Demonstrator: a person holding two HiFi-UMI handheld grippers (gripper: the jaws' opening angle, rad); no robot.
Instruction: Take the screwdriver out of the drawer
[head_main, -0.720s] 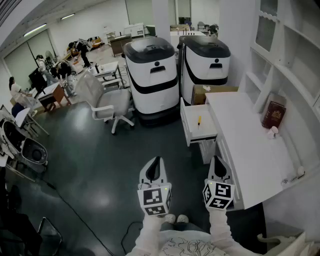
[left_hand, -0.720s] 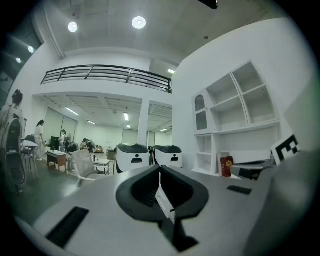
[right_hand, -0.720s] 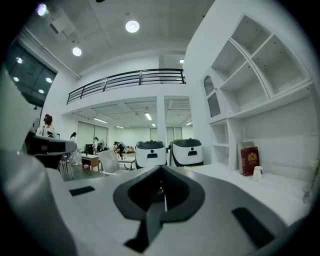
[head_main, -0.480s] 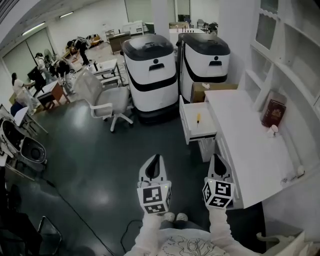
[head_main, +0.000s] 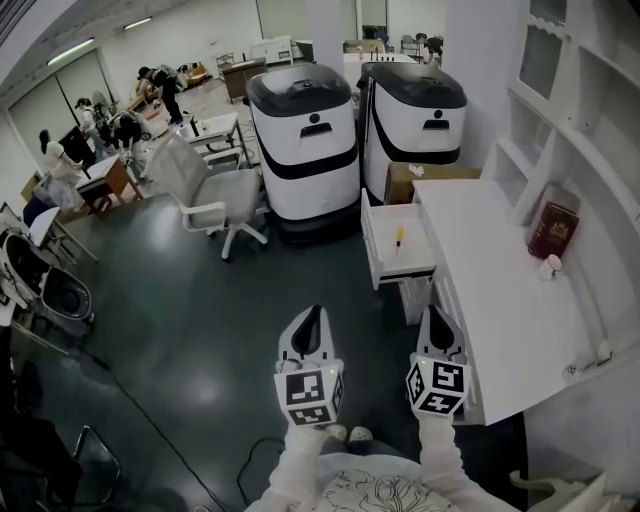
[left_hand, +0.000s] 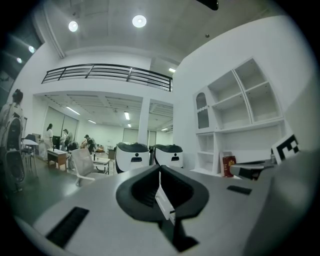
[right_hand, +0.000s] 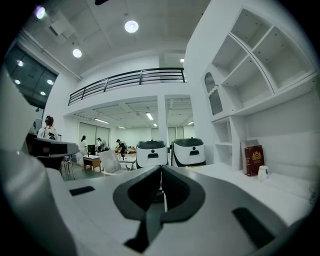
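Observation:
A small yellow-handled screwdriver (head_main: 398, 238) lies in the open white drawer (head_main: 378, 245) that sticks out from the left side of the white desk (head_main: 500, 290). My left gripper (head_main: 312, 318) and right gripper (head_main: 436, 315) hang side by side low in the head view, well short of the drawer, both pointing toward it. In the left gripper view the jaws (left_hand: 160, 170) meet with nothing between them. In the right gripper view the jaws (right_hand: 161, 170) are likewise closed and empty.
Two large white and black machines (head_main: 305, 140) stand beyond the drawer, with a cardboard box (head_main: 410, 180) beside them. A white office chair (head_main: 205, 195) sits to the left on dark floor. A red box (head_main: 553, 230) and a small white cup (head_main: 549, 266) rest on the desk. People work at far tables.
The head view has shifted slightly, so the drawer and desk sit a little lower in the frame. Both grippers keep the same place and stay closed.

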